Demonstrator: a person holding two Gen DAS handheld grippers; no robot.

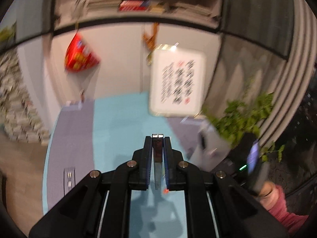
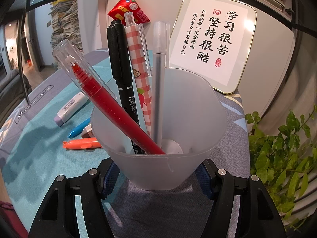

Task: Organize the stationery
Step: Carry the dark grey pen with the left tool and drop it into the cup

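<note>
Right wrist view: the right gripper has its jaws clamped on the sides of a frosted cup standing near the bench's far right corner. In it lean a red pen, a black marker, a checked pen and a grey pen. On the bench to the cup's left lie a correction tape, a blue pen and an orange highlighter. Left wrist view is blurred: the left gripper has its jaws nearly together on a thin metal-tipped item, kind unclear.
</note>
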